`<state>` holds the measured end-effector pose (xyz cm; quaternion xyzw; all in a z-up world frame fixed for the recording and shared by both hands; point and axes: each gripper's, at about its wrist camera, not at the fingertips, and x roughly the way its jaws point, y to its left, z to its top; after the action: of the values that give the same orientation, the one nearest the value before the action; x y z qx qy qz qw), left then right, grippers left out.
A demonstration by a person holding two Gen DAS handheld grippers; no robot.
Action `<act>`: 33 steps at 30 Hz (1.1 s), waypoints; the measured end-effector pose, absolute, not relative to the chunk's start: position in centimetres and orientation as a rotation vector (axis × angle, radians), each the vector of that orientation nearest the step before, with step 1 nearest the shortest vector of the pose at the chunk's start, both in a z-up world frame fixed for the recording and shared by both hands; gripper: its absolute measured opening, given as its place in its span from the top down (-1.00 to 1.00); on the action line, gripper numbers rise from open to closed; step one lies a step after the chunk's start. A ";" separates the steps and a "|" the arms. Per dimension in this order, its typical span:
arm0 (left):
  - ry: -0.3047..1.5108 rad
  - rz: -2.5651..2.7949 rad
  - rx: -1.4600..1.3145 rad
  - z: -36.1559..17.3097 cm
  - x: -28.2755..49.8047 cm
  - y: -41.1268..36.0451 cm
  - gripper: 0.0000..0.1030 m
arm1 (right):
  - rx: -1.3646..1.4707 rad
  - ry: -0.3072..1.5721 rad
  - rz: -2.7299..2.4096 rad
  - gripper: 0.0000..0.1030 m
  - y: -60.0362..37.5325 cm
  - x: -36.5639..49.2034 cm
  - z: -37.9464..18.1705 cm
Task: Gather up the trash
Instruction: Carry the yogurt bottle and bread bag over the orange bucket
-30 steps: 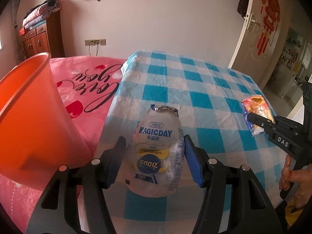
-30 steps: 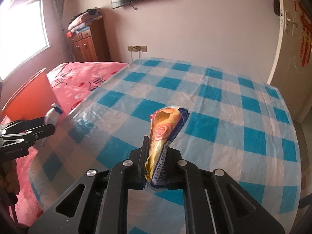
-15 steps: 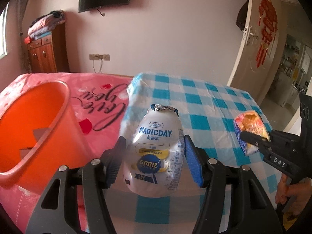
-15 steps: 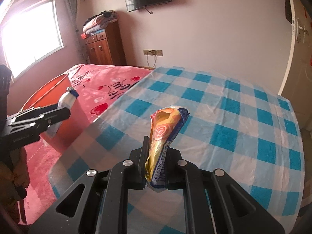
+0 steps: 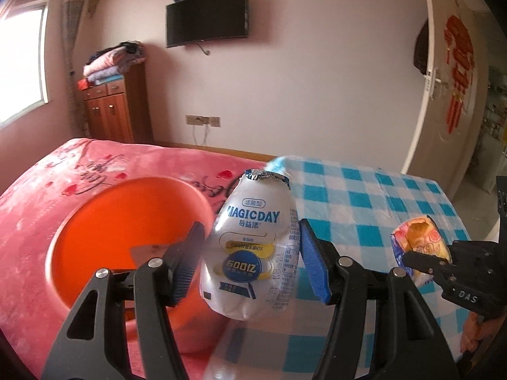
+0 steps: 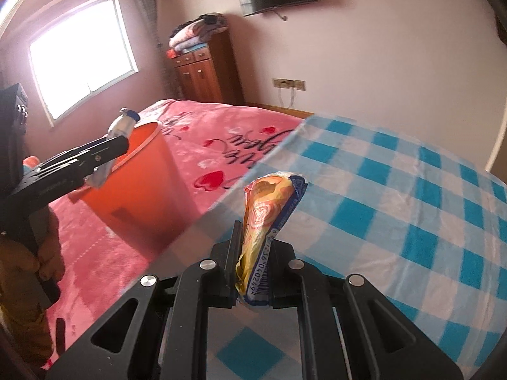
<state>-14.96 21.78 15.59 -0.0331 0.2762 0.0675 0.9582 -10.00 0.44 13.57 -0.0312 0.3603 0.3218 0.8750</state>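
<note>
My left gripper (image 5: 250, 262) is shut on an empty white MAGICDAY drink bottle (image 5: 253, 250), held upright in the air just right of the open orange bin (image 5: 126, 240). In the right wrist view the left gripper (image 6: 104, 155) and bottle (image 6: 122, 126) hang at the bin's rim (image 6: 142, 126). My right gripper (image 6: 253, 269) is shut on a yellow and blue snack wrapper (image 6: 269, 212), held upright over the table edge. The wrapper also shows in the left wrist view (image 5: 418, 247), right of the bottle.
A table with a blue and white checked cloth (image 6: 396, 190) lies to the right. A bed with a pink blanket (image 5: 79, 171) lies behind the bin. A wooden cabinet (image 5: 114, 110) and a wall TV (image 5: 207, 15) stand at the back. A door (image 5: 456, 79) is at the right.
Both grippers have risen and swung left toward the orange bin with their loads. The bin's opening now shows from above, close beside the bottle.
</note>
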 end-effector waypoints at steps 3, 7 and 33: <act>0.547 0.177 -0.066 16.1 -15.2 23.1 -0.19 | -0.078 0.745 0.712 0.75 2.1 -10.0 14.5; 0.537 0.228 -0.073 16.4 -15.4 25.1 -0.19 | -0.099 0.732 0.772 0.75 4.6 -10.0 15.8; 0.603 0.407 -0.201 13.0 -15.7 34.8 -0.19 | -0.188 0.739 1.066 0.75 21.1 -8.9 18.4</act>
<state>-15.73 34.84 12.96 -0.0983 0.2944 0.1989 0.9296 -8.92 21.14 18.44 -0.0873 0.3438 0.4956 0.7928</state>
